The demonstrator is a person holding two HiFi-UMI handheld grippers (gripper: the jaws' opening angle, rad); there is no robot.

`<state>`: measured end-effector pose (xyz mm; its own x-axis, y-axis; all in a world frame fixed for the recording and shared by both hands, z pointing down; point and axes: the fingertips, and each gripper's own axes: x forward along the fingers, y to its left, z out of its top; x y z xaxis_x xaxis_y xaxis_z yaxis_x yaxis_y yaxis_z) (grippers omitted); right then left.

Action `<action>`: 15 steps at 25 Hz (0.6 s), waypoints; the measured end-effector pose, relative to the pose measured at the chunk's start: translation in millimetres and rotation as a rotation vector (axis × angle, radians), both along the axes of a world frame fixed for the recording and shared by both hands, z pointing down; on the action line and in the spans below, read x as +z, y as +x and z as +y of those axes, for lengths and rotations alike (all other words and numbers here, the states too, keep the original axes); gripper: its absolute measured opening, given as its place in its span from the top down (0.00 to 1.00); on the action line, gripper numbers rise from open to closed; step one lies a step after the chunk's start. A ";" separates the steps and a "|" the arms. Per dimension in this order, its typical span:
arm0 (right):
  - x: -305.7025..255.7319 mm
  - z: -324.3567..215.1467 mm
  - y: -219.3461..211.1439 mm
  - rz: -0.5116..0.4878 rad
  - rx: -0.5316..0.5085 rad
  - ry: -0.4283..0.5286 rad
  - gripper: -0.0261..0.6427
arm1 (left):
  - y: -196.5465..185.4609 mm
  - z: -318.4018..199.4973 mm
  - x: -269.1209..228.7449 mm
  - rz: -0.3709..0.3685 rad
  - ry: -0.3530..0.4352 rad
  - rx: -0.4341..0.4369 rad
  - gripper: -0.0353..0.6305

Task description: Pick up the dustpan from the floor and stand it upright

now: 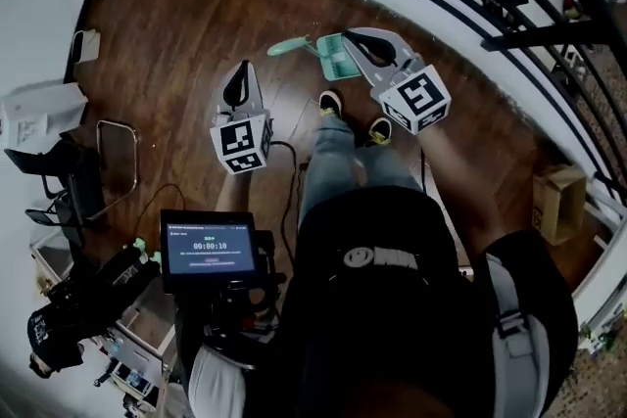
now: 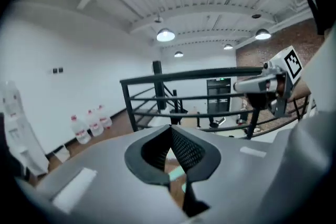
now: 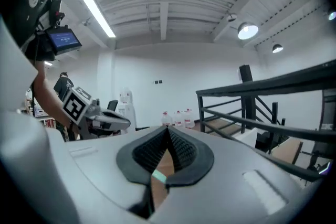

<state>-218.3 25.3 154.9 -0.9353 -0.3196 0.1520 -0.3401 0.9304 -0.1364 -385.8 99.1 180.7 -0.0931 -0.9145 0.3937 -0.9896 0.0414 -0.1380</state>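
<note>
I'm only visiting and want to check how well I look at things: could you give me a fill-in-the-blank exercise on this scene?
1. The mint-green plastic dustpan lies on the brown wooden ____.
2. The jaws of the grey left gripper and the grey right gripper are both ____, holding nothing.
3. The clear water bottles with red caps stand against the ____ wall.
Missing words: floor; shut; white.

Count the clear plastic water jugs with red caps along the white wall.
3: near jug, middle jug and far jug, in a row beside the wall; others may be hidden.
</note>
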 end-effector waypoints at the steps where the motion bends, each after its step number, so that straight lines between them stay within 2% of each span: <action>1: -21.6 5.3 7.2 -0.032 0.011 0.014 0.96 | 26.7 -4.0 -35.4 -0.022 0.048 -0.006 0.92; 3: -60.2 14.7 21.3 -0.105 0.036 0.034 0.96 | 77.8 -13.1 -84.1 -0.027 0.130 -0.025 0.92; 5: -92.6 20.9 23.5 -0.177 0.041 0.061 0.96 | 111.6 -25.6 -109.1 -0.031 0.180 -0.040 0.92; 7: -112.9 28.6 11.4 -0.226 0.016 0.085 0.96 | 124.7 -34.1 -120.4 -0.039 0.205 -0.052 0.92; 10: -121.2 23.1 4.7 -0.229 0.040 0.114 0.96 | 141.1 -53.0 -128.6 -0.041 0.244 -0.005 0.92; 13: -115.7 23.6 18.9 -0.230 0.100 0.093 0.96 | 157.0 -55.2 -130.3 -0.027 0.247 0.040 0.92; 15: -107.6 23.5 21.5 -0.229 0.105 0.079 0.96 | 157.8 -55.5 -130.7 -0.040 0.241 0.034 0.92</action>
<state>-196.8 48.9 47.3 -0.9033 -0.4196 -0.0893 -0.4045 0.9023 -0.1491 -227.9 43.6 50.0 -0.0719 -0.9844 0.1607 -0.9849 0.0446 -0.1674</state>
